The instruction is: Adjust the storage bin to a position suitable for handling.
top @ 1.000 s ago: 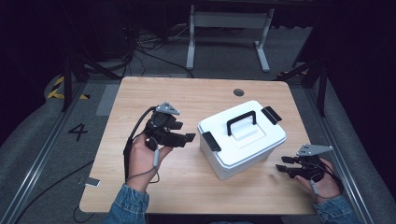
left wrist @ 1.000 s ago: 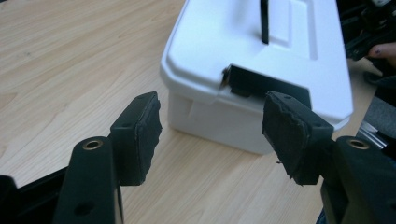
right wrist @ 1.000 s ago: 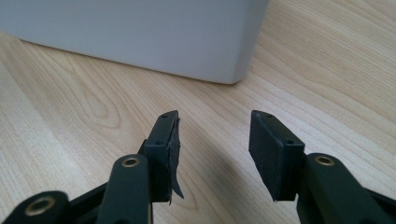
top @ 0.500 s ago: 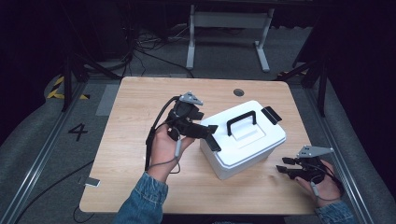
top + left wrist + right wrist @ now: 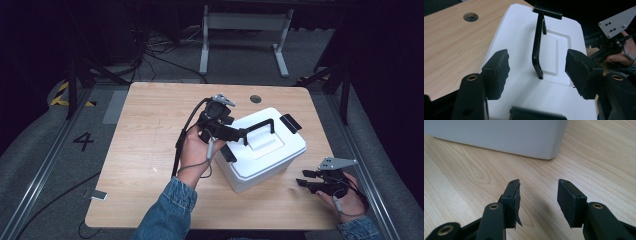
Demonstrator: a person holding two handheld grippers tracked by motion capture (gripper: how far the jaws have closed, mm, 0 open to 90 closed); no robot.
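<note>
Handle [image 5: 538,47] of the white box [image 5: 265,155] is now framed between my left fingers [image 5: 497,72], standing upright on the lid. A second ago my left gripper [image 5: 235,134] sat out over bare surface [image 5: 150,130], left of the box; since then it has swung in over the lid's left end. Fingers apart, nothing between the pads yet; they've just closed in a little but touch nothing. Handle is ahead of the tips, not between them.

Box sits mid-surface, slightly right, turned at an angle; side latches [image 5: 290,122] look down, judging from the high view.

Right gripper [image 5: 306,179] hasn't budged: parked low near the box's right front corner, fingers [image 5: 566,195] apart, only wood between them.

Read: approach is nearly done, grasp isn't. Next I'd push the left forward until the bar sits between the pads, then close. Bar is thin, so centre it or it'll slip out sideways.
</note>
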